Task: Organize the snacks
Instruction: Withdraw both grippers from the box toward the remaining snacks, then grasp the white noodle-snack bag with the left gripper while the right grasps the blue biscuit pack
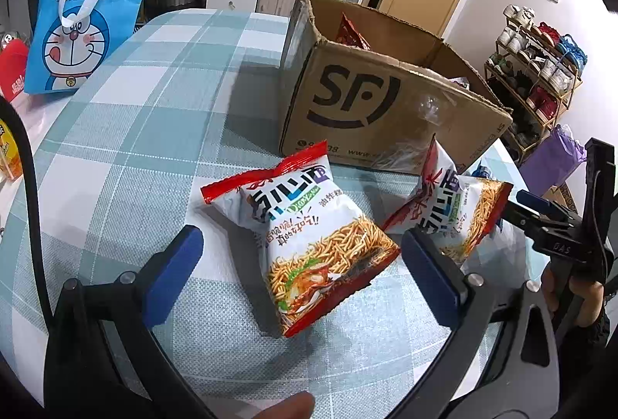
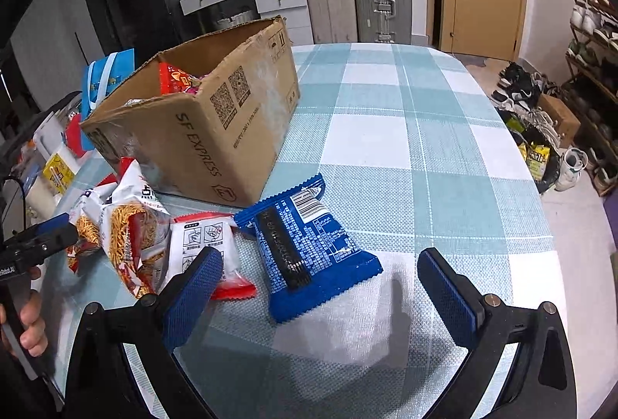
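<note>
In the left wrist view my left gripper (image 1: 301, 253) is open, its blue pads on either side of a white-and-red noodle snack bag (image 1: 309, 245) lying on the checked tablecloth. A second bag of the same kind (image 1: 459, 214) lies to its right, beside the right gripper's tip. Behind them stands an open SF cardboard box (image 1: 386, 102) with a red packet inside. In the right wrist view my right gripper (image 2: 320, 276) is open over a blue snack packet (image 2: 309, 249). A red-and-white packet (image 2: 212, 249) and the noodle bags (image 2: 123, 226) lie to its left, before the box (image 2: 216, 125).
A blue Doraemon bag (image 1: 85, 29) stands at the table's far left. Yellow and red packets sit at the left edge. Drawers, suitcases and a door are behind the table; a shoe rack (image 1: 540, 71) stands on the right. The tablecloth (image 2: 425, 148) stretches right of the box.
</note>
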### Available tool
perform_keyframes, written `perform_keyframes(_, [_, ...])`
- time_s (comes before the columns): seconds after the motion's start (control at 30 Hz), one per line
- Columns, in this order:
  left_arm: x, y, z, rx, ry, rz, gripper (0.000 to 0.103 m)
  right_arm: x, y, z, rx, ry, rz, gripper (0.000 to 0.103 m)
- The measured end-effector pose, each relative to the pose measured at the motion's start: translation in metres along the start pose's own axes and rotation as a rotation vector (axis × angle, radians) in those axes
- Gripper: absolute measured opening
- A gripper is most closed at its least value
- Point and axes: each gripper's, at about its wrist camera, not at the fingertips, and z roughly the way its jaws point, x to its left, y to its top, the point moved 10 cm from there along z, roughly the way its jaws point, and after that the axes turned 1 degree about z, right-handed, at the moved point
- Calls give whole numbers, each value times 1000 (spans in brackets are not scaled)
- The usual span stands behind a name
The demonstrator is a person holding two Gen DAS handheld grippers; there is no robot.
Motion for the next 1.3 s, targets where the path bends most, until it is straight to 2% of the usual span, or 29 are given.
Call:
perform_keyframes(0.2, [-2, -2, 4, 7, -4, 6, 102, -1, -4, 10, 17, -12, -13, 102])
perform_keyframes(0.37, [-2, -4, 7, 14, -4, 8, 102, 4, -4, 12, 13, -4, -23, 97])
perform_keyframes(0.47, [-3, -5, 8, 15, -5, 10, 102, 6, -5, 11, 13, 11, -22, 92])
perform_keyframes(0.6, [-4, -6, 9, 18, -6, 17, 102, 8, -5, 11, 15, 19, -29, 81])
perform_keyframes(0.67, [-4, -6, 10, 18, -5, 19, 102, 9, -6, 10, 16, 27, -31, 75])
perform_keyframes(0.73, [-3, -6, 10, 20, -6, 19, 102, 9, -7, 9, 27, 21, -41, 64])
perform_keyframes(1.17, [-1, -5, 11, 22, -8, 12, 102, 16, -11, 6, 24, 56, -74, 55])
perform_keyframes(1.2, [0, -5, 10, 21, -8, 11, 102, 17, -10, 4, 21, 64, -78, 53])
perform_keyframes(1.23, [0, -5, 10, 20, -9, 10, 102, 18, -10, 3, 20, 74, -82, 42])
perform_keyframes(1.3, [0, -5, 10, 20, -11, 7, 102, 18, -8, -1, 5, 74, -84, 42])
